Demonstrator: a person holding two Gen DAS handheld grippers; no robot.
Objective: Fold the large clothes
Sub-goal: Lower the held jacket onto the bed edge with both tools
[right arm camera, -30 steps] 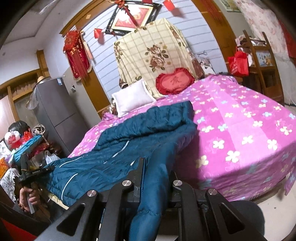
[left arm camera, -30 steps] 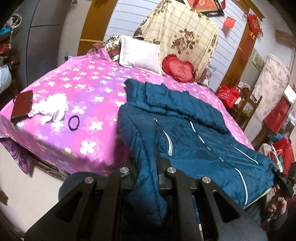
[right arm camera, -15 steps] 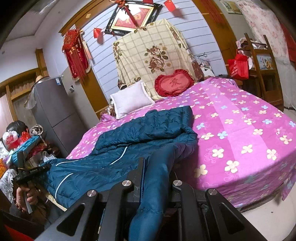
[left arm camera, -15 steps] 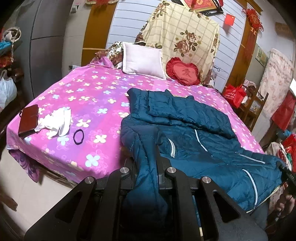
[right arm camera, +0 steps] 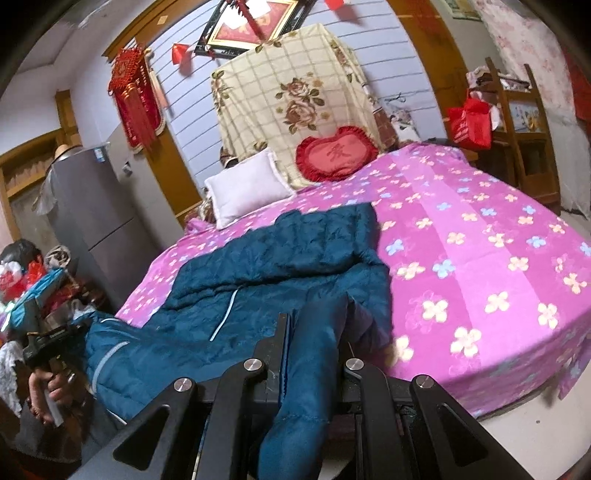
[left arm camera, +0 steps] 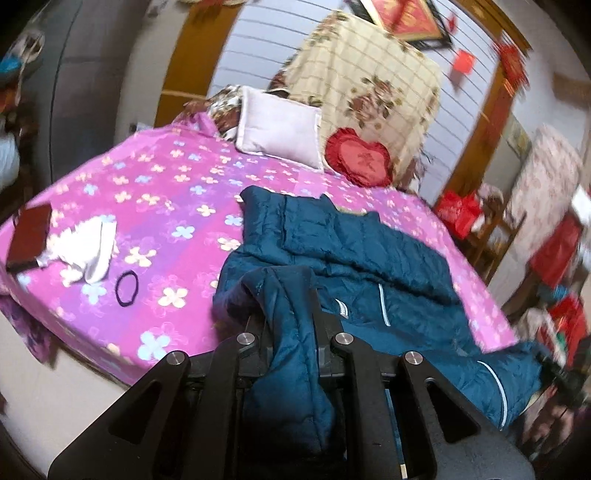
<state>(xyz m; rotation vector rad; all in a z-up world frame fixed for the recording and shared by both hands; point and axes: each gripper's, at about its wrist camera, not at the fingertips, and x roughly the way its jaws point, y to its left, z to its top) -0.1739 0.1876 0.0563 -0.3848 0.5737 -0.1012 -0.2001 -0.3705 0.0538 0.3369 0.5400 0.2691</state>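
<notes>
Both claws have carried the jacket [left arm camera: 369, 258] hem farther over the bed [left arm camera: 166, 192], toward twelve o'clock. Left claw [left arm camera: 291, 325] and right claw [right arm camera: 314, 332] pinch the hem; next, lay it onto the collar end.

A bed [right arm camera: 480, 258] under a bright pink sheet printed with pale flowers fills the room. At its head, a cream floral blanket [right arm camera: 291, 99] hangs over the headboard against a pale lilac panelled wall [right arm camera: 192, 122]. Above the blanket hangs a framed red picture [right arm camera: 251, 26]; to its left, a red tasselled ornament [right arm camera: 136, 103] on wooden trim. A grey refrigerator [right arm camera: 96, 221] stands left of the bed. Right of the bed stands a wooden chair [right arm camera: 524, 122] with a red bag [right arm camera: 471, 123] hung beside it. The floor [left arm camera: 55, 398] is pale.
</notes>
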